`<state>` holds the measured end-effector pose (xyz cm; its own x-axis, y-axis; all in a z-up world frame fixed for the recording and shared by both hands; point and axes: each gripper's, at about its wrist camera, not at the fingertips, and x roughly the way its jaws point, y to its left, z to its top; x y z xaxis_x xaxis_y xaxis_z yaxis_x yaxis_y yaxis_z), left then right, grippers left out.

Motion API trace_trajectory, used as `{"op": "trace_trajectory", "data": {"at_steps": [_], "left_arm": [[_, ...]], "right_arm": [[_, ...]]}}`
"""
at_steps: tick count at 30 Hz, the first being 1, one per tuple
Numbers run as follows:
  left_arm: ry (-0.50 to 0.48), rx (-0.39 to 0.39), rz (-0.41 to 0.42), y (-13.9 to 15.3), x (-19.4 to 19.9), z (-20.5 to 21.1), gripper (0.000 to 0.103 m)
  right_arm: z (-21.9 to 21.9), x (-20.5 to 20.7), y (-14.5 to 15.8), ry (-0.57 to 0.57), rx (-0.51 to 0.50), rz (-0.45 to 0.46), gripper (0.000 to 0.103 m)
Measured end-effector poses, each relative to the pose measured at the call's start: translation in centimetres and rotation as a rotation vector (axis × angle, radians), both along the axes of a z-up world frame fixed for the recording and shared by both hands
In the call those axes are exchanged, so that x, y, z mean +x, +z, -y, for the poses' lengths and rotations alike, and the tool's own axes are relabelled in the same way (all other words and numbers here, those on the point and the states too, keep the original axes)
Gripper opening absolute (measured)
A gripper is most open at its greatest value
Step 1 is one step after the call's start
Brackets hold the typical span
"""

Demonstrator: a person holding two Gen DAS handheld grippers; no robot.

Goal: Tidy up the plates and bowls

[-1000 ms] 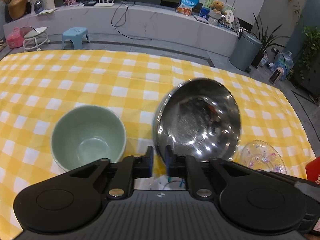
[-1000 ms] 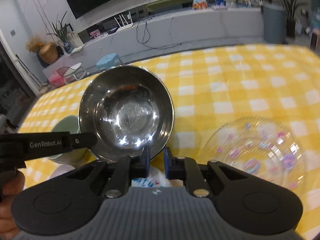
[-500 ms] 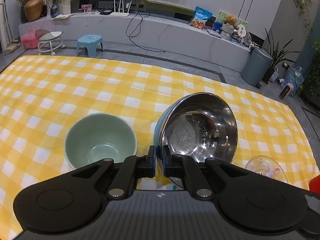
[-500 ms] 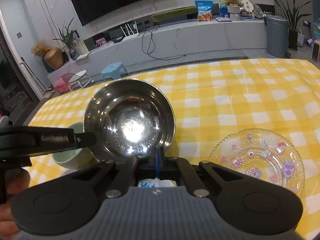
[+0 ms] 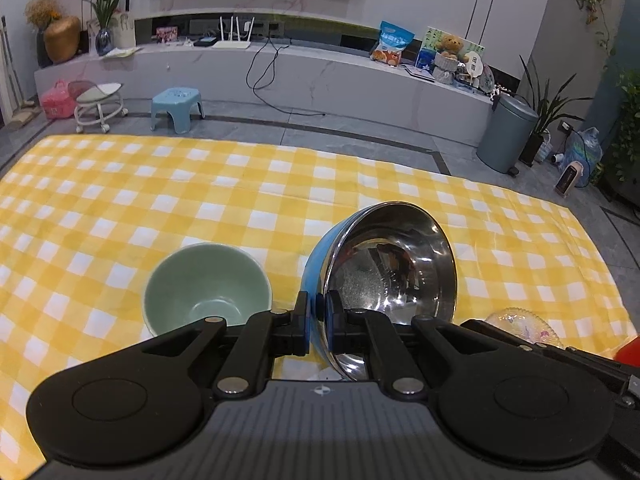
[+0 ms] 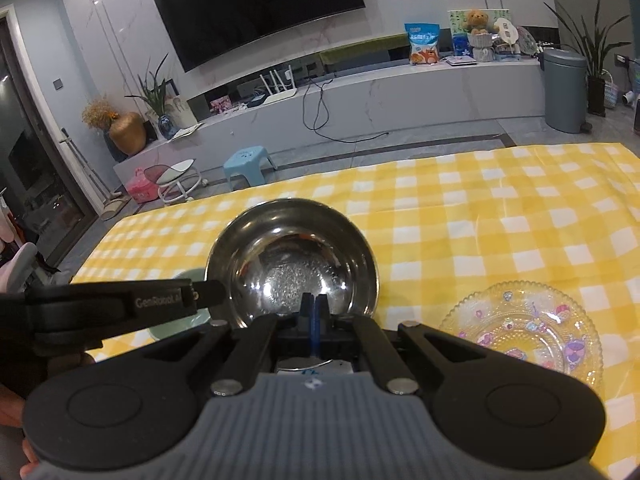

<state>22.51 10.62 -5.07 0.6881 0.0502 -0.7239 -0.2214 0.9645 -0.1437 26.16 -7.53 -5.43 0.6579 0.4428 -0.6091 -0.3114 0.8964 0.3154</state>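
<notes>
A: Jaws first. Your left gripper (image 5: 316, 316) is clamped on the near rim of the steel bowl (image 5: 394, 276), one finger on the blue outer wall, one on the shiny inside. Your right gripper (image 6: 313, 317) is pinched on the same rim, pads almost touching with the thin edge between them.

B: So you hold one bowl with both. Where does it sit?

A: Tilted, mouth facing you, near edge up in the jaws. Whether the far edge touches the checked cloth (image 5: 200, 184) I can't tell.

B: Neighbours?

A: Green bowl (image 5: 206, 286) stands upright just left of the steel one, with a narrow strip of cloth between them in the left view. In the right view your left gripper's arm crosses in front of it, so only a sliver shows. The glass plate (image 6: 524, 326) lies flat to the right, near but apart from the steel rim. Something white sits under the bowl by the jaws; too hidden to name.

B: Room to move?

A: Far half of the cloth is bare all the way to its back edge, then floor. Right of the plate there's open cloth too. Left side is tighter: green bowl, then your left hand (image 6: 12, 408) at the frame edge. A red thing (image 5: 628, 352) pokes in at the right border of the left view, near the plate.
</notes>
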Motion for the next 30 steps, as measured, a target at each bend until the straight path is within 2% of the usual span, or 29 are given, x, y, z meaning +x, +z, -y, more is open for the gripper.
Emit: {"op": "trace_trajectory", "data": {"at_steps": [8,13,16,20,22,24,25,30], "left_arm": [[0.03,-0.057,-0.042,-1.1,0.5,-1.4,0.007],[0.036,-0.057,-0.054,-1.4,0.5,-1.5,0.008],[0.026,-0.053,-0.055,-1.5,0.7,-1.5,0.009],[0.012,-0.032,-0.055,-1.5,0.7,-1.3,0.009],[0.015,-0.04,-0.058,-1.5,0.7,-1.4,0.009],[0.017,-0.042,-0.061,-1.6,0.8,-1.6,0.009],[0.015,-0.039,-0.06,-1.6,0.8,-1.6,0.009],[0.003,-0.024,-0.053,-1.6,1.0,-1.6,0.008]], "right_arm": [[1.1,1.1,-1.7,-0.036,0.04,-0.071,0.0],[1.6,2.3,-3.8,-0.06,0.076,-0.153,0.002],[2.1,3.0,-4.8,-0.063,0.138,-0.202,0.003],[2.5,3.2,-4.9,-0.075,0.18,-0.197,0.003],[2.7,3.2,-5.0,-0.081,0.207,-0.188,0.008],[2.8,3.4,-5.2,-0.087,0.233,-0.201,0.035],[2.8,3.6,-5.4,-0.089,0.232,-0.207,0.039],[1.3,4.5,-5.5,-0.077,0.17,-0.21,0.04]]}}
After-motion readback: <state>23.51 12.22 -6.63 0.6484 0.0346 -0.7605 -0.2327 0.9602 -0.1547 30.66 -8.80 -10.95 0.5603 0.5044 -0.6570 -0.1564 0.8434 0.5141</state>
